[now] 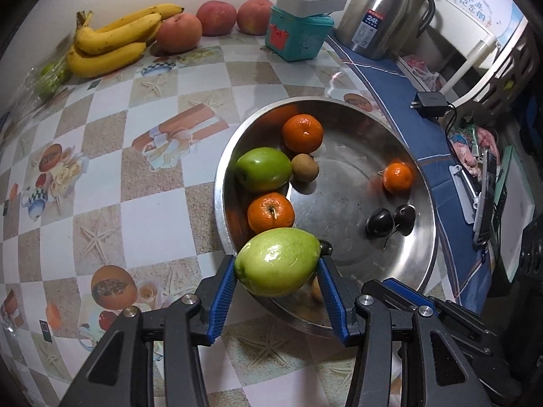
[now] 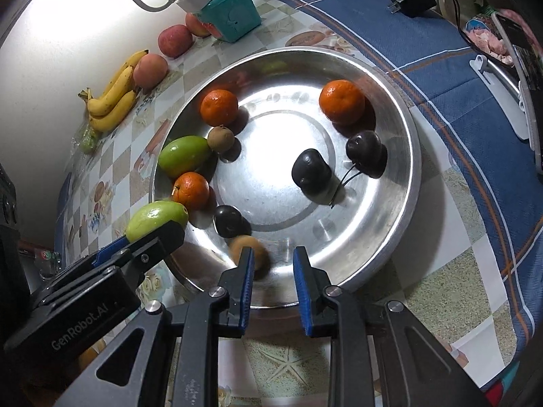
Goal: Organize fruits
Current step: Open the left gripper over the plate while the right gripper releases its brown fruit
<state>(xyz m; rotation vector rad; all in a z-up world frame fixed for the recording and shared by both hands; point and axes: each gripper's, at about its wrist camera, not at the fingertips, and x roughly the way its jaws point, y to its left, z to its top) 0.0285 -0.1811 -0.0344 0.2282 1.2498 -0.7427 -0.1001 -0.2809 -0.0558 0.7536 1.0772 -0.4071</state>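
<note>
Left tool: I hold the glossy pale-green guava clamped at the steel basin's near rim.
Right tool: narrow, nothing between my pads, beside a brown kiwi.
Basin: tangerines, dark plums, a second green fruit.
Desk back: bananas, apples.
</note>
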